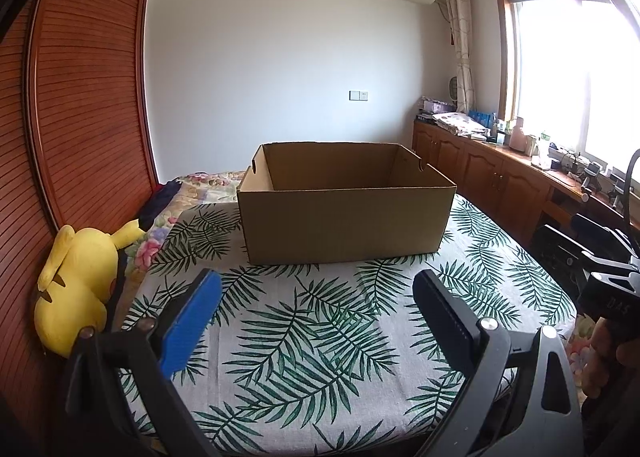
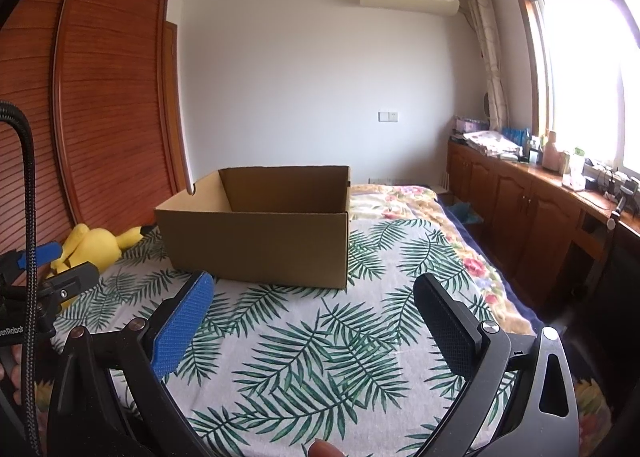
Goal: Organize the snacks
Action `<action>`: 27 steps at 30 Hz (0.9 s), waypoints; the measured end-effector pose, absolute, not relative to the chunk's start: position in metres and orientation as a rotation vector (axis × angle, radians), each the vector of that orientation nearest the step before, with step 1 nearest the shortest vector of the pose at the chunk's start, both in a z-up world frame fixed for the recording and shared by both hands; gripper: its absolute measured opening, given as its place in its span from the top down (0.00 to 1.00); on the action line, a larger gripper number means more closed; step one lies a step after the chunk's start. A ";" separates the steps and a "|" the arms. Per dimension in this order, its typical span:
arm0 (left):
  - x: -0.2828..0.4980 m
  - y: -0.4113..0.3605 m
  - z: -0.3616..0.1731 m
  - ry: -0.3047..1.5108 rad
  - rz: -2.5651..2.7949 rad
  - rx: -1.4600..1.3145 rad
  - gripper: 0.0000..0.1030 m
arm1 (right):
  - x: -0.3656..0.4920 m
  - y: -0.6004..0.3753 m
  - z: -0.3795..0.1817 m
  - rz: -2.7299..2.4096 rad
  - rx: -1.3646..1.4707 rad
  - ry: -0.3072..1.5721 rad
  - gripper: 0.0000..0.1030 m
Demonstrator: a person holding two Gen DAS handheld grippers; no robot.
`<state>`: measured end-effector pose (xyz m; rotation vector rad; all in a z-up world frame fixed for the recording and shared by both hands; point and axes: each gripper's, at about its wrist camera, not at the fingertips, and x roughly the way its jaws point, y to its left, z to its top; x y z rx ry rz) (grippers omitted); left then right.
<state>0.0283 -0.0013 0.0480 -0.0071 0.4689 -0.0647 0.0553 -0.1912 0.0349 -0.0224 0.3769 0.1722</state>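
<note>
Snacks nowhere in view; cardboard box (image 1: 344,217) on bed (image 1: 320,337) looks empty, left gripper (image 1: 316,297) and right gripper (image 2: 314,301) both spread wide holding nothing—task seemingly unstarted.

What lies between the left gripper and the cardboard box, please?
Only bare leaf-print cloth separates the open left gripper from the cardboard box, in the left wrist view.

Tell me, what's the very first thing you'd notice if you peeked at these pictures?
The big open cardboard box jumps out first, sitting in the middle of the palm-leaf cloth on the bed. Next is the bright yellow plush toy lying at the cloth's left edge beside the wooden wardrobe. Up close, each hand-held gripper, left and right, is wide open and holds nothing.
</note>
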 end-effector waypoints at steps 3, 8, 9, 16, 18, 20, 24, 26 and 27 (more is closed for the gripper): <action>0.028 0.000 0.048 0.469 -0.065 -0.005 0.05 | 0.055 -0.191 0.035 0.171 -0.024 0.376 0.01; 0.028 0.000 0.048 0.470 -0.064 -0.002 0.05 | 0.056 -0.191 0.036 0.170 -0.026 0.375 0.01; 0.028 0.000 0.048 0.469 -0.065 -0.001 0.05 | 0.056 -0.191 0.035 0.170 -0.025 0.376 0.01; 0.029 0.000 0.049 0.468 -0.065 -0.001 0.05 | 0.056 -0.192 0.036 0.172 -0.025 0.374 0.01; 0.029 -0.001 0.049 0.467 -0.066 0.000 0.05 | 0.056 -0.193 0.036 0.172 -0.024 0.373 0.01; 0.029 0.000 0.049 0.466 -0.064 0.002 0.05 | 0.056 -0.193 0.036 0.173 -0.024 0.374 0.01; 0.028 -0.001 0.049 0.465 -0.064 0.002 0.05 | 0.056 -0.193 0.036 0.173 -0.023 0.373 0.01; 0.028 0.000 0.050 0.463 -0.065 0.003 0.05 | 0.056 -0.193 0.036 0.172 -0.023 0.373 0.01; 0.028 -0.001 0.050 0.464 -0.065 0.003 0.05 | 0.056 -0.193 0.037 0.172 -0.022 0.373 0.01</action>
